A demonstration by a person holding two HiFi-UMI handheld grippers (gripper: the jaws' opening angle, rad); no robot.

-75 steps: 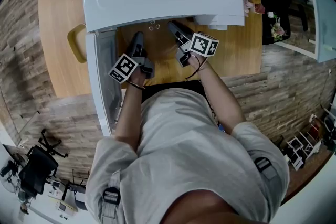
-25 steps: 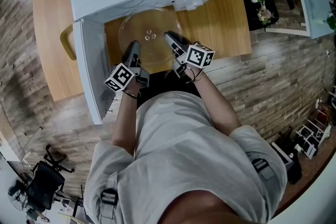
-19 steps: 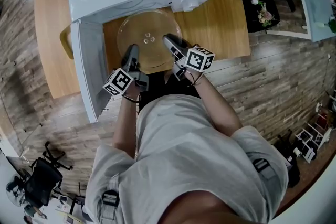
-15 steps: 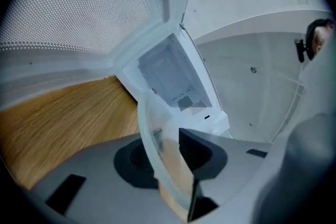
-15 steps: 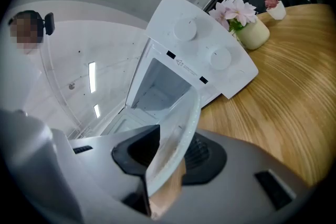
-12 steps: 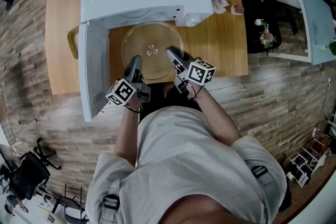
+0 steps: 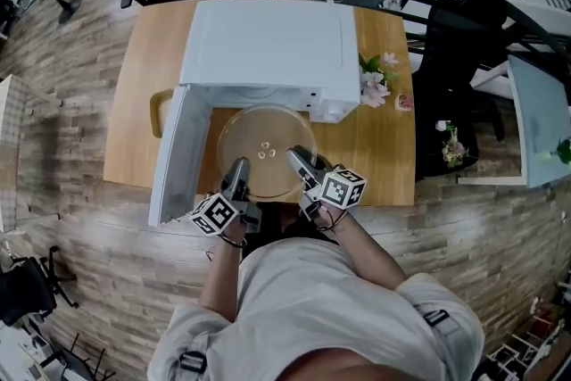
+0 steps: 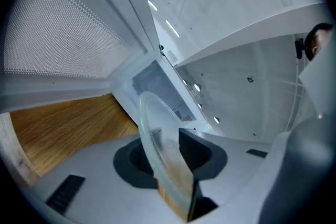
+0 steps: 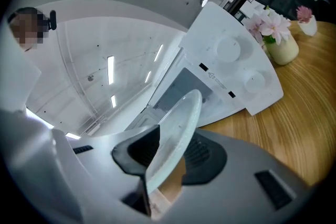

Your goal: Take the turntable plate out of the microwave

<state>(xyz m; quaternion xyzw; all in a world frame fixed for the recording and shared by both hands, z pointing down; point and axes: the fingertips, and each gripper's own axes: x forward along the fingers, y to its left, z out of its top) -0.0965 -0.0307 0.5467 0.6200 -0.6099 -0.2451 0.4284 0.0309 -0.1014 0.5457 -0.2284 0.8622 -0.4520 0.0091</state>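
Observation:
The clear glass turntable plate (image 7: 266, 149) hangs above the wooden table (image 7: 134, 94), just in front of the open white microwave (image 7: 268, 45). My left gripper (image 7: 237, 167) is shut on the plate's near left rim; my right gripper (image 7: 299, 158) is shut on its near right rim. In the left gripper view the plate's edge (image 8: 157, 149) stands between the dark pads of the left gripper (image 8: 176, 165). In the right gripper view the plate's rim (image 9: 178, 128) is clamped in the right gripper (image 9: 163, 157), with the microwave's control panel (image 9: 236, 65) beyond.
The microwave door (image 7: 178, 152) stands swung open at the left, close to my left gripper. A pot of pink flowers (image 7: 373, 83) sits on the table right of the microwave. Black chairs (image 7: 455, 58) and a dark table stand beyond the table's far and right sides.
Both grippers have lifted and drawn the plate out toward me; it now hangs fully outside the microwave's cavity. The head view has tilted up, showing the whole microwave top.

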